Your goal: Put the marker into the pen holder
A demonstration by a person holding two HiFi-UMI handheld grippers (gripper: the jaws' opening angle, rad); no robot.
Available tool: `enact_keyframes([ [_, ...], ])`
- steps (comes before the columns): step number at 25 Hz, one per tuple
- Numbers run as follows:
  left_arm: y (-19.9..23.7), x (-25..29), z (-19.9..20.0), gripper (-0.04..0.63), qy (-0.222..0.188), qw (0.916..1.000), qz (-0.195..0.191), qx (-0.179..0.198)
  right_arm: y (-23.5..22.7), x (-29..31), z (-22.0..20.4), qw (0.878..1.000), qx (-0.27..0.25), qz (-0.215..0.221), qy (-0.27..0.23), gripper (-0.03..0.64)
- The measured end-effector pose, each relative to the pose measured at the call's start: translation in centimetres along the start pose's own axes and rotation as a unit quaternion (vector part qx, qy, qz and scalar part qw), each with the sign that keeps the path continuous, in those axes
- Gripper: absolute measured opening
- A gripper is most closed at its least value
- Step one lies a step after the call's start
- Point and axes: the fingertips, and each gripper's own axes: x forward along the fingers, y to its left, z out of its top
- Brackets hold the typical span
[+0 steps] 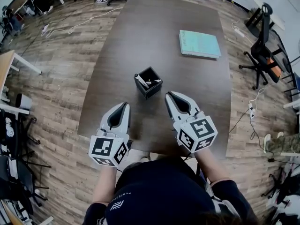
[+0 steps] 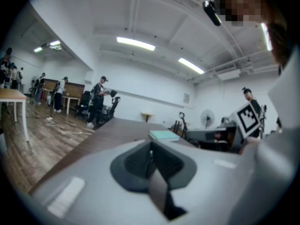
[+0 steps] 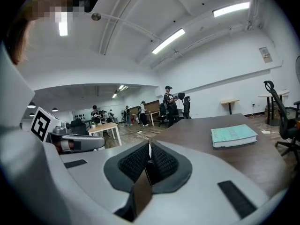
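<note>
A black square pen holder (image 1: 148, 82) stands on the dark wooden table (image 1: 140, 36), with a white marker (image 1: 140, 80) leaning inside it and a second pen beside that. Both grippers hover near the table's front edge, tilted upward. My left gripper (image 1: 125, 105) is shut and holds nothing, left and nearer than the holder. My right gripper (image 1: 168, 95) is shut too and holds nothing, just right of the holder. In the left gripper view the jaws of the left gripper (image 2: 151, 150) meet; in the right gripper view the right gripper (image 3: 149, 146) looks the same.
A teal book (image 1: 199, 43) lies at the table's far right, the same book (image 3: 233, 135) showing in the right gripper view. Office chairs (image 1: 263, 50) stand right of the table. Cables run over the wooden floor (image 1: 61, 55). People stand at desks far off.
</note>
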Motion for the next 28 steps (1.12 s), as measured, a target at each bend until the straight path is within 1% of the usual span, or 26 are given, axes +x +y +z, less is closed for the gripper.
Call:
enact_keyframes([
  [5, 0.0, -0.3, -0.2, 0.015, -0.001, 1.0, -0.003, 0.0, 0.2, -0.4, -0.2, 1.0, 0.0, -0.008, 0.001, 0.002],
  [9, -0.1, 0.0, -0.4, 0.015, -0.001, 0.9999, -0.008, -0.006, 0.1, -0.9, -0.3, 1.0, 0.002, -0.011, 0.004, 0.0],
  [16, -0.9, 0.5, -0.7, 0.015, 0.004, 0.9997, -0.022, -0.005, -0.2, -1.2, -0.6, 1.0, 0.008, -0.012, 0.012, 0.0],
  [28, -0.3, 0.6, -0.5, 0.015, 0.003, 0.9998, -0.02, -0.004, -0.1, -1.0, -0.5, 1.0, 0.004, -0.014, 0.017, 0.0],
])
